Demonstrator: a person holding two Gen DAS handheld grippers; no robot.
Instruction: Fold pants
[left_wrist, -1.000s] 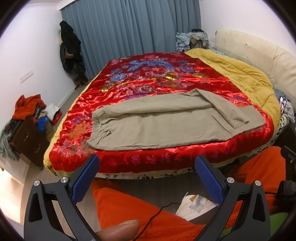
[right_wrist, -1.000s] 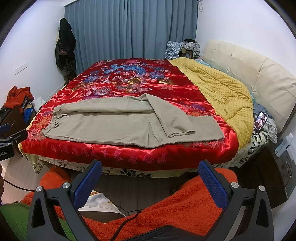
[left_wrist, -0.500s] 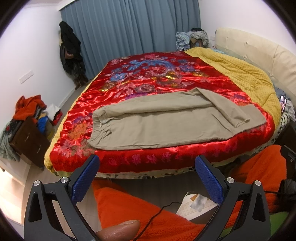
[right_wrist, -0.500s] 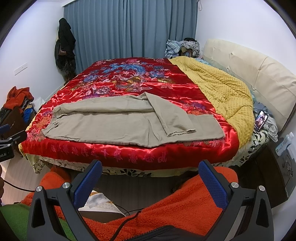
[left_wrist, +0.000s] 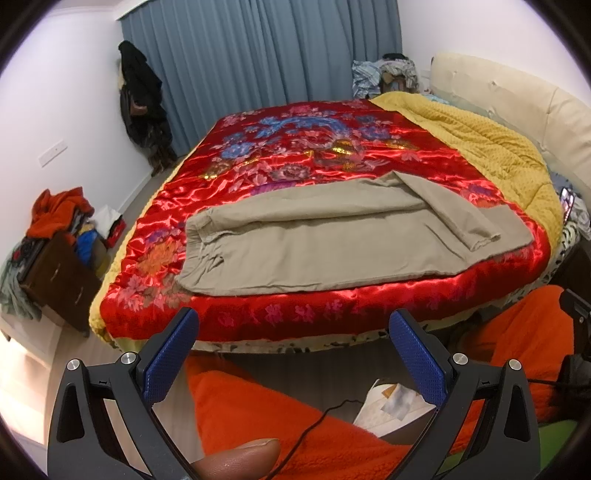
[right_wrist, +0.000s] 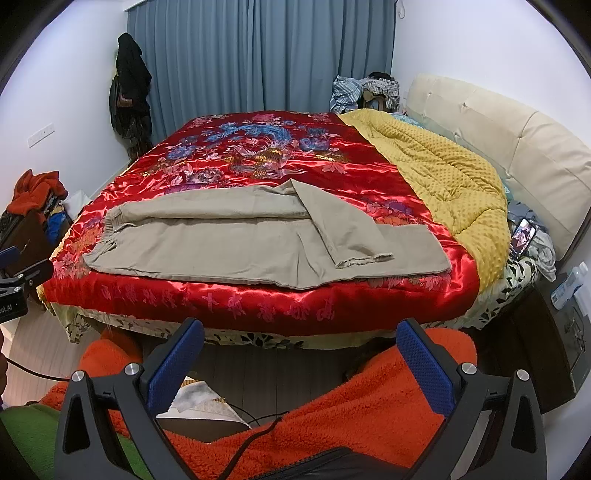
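Left wrist view: the beige cloth pants (left_wrist: 332, 247) lie flat ahead of the left gripper (left_wrist: 291, 334) along the near edge of the shiny red floral satin bedspread (left_wrist: 295, 155), one leg folded back over the other, open spread beyond them; this gripper's blue-padded jaws stand wide apart, holding and touching nothing, short of the bed edge above orange fleece fabric (left_wrist: 258, 410). Right wrist view: same pants (right_wrist: 240, 247) ahead of the right gripper (right_wrist: 299, 341), yellow dotted quilt (right_wrist: 436, 173) beyond to its right, jaws spread wide and empty over the floor gap before the bed.
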